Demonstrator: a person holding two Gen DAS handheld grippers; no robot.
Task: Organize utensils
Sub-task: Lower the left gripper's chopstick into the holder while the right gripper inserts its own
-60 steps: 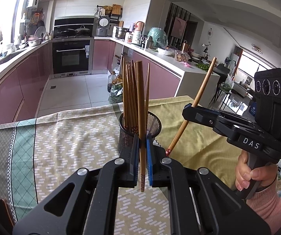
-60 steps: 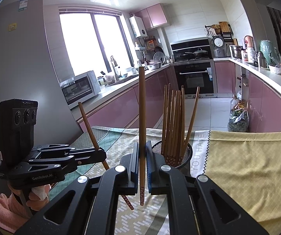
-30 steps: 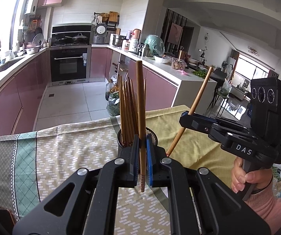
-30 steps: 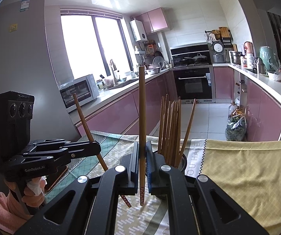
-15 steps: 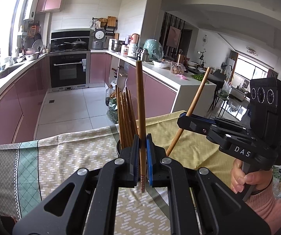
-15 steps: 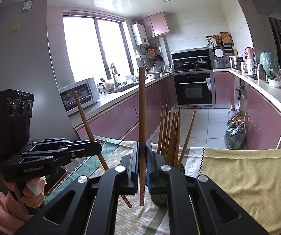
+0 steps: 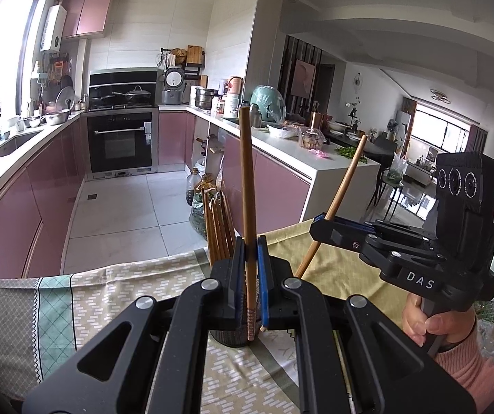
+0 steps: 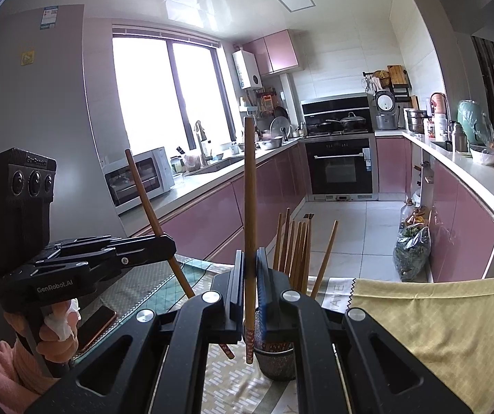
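Just beyond each tool's tip stands a mesh holder [image 8: 276, 362] full of chopsticks [image 8: 295, 246]; left tool [image 7: 251, 276] and right tool [image 8: 248, 277] each clamp one chopstick upright.

The table [image 8: 429, 314] wears a patterned cloth [image 7: 74, 296] (yellow at right), carrying a mesh holder [image 8: 278, 362] and a phone [image 8: 97, 324] at left.

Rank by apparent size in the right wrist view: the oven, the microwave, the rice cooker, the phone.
1. oven
2. microwave
3. phone and rice cooker look about alike; the phone lies much nearer and is partly hidden, so no order between them.
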